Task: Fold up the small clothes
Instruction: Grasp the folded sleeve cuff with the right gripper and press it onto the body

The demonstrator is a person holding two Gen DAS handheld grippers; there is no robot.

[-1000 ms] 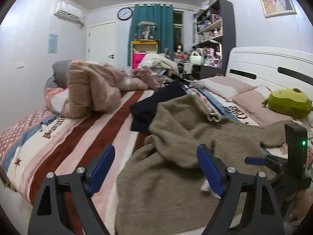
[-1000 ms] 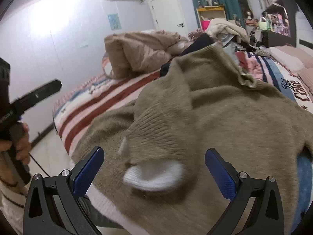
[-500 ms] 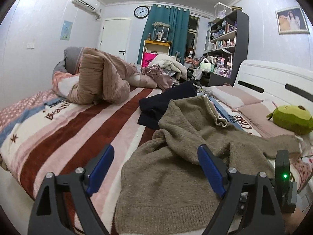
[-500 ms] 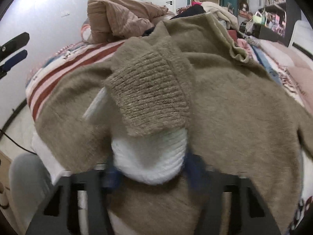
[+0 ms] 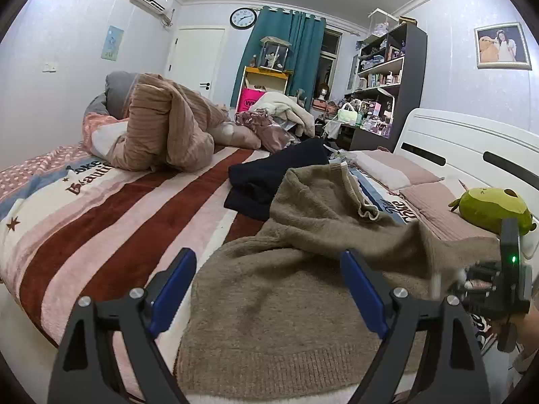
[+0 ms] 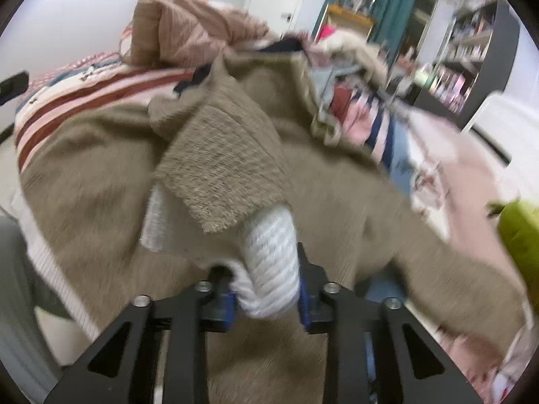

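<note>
2 claws differ: right claw (image 6: 266,298) pinches the sweater's white cuff (image 6: 271,262); left claw (image 5: 269,289) gapes above its hem.

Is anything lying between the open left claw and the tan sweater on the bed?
Nothing visible does. The left claw hangs open right above the tan knitted sweater, with only bare knit between its blue pads.
</note>
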